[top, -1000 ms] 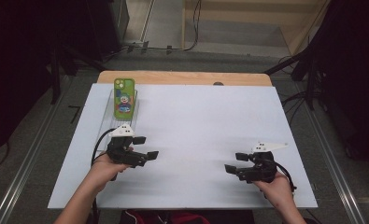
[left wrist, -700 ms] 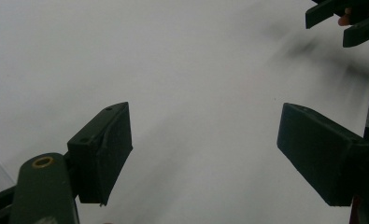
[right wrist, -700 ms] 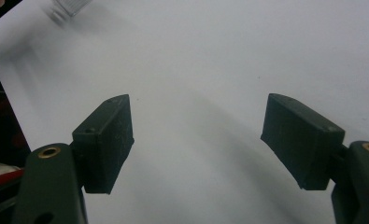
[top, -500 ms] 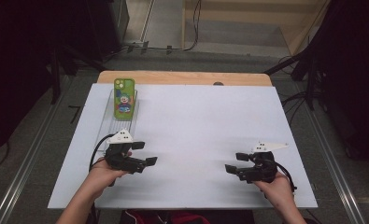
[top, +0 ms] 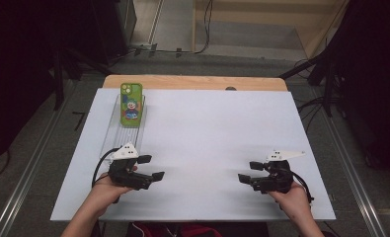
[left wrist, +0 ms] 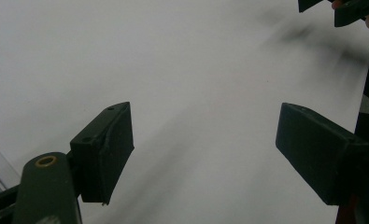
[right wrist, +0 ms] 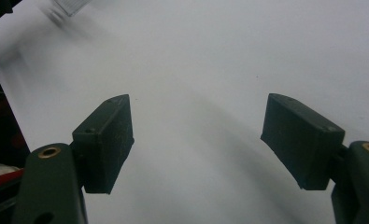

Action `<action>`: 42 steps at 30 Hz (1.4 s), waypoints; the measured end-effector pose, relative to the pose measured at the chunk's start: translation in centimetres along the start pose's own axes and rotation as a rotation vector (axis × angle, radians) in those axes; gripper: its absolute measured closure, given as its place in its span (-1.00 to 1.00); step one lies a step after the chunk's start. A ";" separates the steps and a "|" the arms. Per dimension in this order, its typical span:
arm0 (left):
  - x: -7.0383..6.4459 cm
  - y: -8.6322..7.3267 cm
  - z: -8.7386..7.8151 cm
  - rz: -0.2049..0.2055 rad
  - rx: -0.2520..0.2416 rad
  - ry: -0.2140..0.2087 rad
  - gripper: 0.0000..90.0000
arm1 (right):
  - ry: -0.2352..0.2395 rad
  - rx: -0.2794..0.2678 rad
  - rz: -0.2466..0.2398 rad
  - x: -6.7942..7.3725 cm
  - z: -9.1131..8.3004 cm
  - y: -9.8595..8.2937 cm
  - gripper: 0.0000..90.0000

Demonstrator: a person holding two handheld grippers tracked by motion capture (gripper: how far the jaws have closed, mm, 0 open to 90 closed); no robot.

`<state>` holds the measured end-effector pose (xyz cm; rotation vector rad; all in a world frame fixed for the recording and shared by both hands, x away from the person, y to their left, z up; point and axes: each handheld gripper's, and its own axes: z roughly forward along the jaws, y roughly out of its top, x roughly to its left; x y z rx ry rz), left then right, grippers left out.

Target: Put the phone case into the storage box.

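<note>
Fingers of both grippers stand spread wide with nothing between them: the left gripper (top: 150,168) and the right gripper (top: 249,172) hover low over the near part of the white-covered desk (top: 217,123), pointing toward each other. Nearest the left one, at the far left corner, a green phone with a cartoon-figure case (top: 131,104) leans on a clear plastic stand (top: 122,136). It is probably light, rigid and smooth-backed, so pinching its two long edges looks safest; the stand could slide.
</note>
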<state>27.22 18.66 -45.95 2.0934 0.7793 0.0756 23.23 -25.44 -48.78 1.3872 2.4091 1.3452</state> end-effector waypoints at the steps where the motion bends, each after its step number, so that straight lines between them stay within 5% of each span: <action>1: 0.0 -0.1 0.0 0.002 -0.004 0.004 -0.56 | 0.000 0.000 0.000 0.0 0.0 0.0 -0.49; 42: 0.8 -2.9 -1.5 -0.030 -0.016 0.051 -0.56 | -0.001 0.000 0.001 -0.2 0.0 -0.1 -0.49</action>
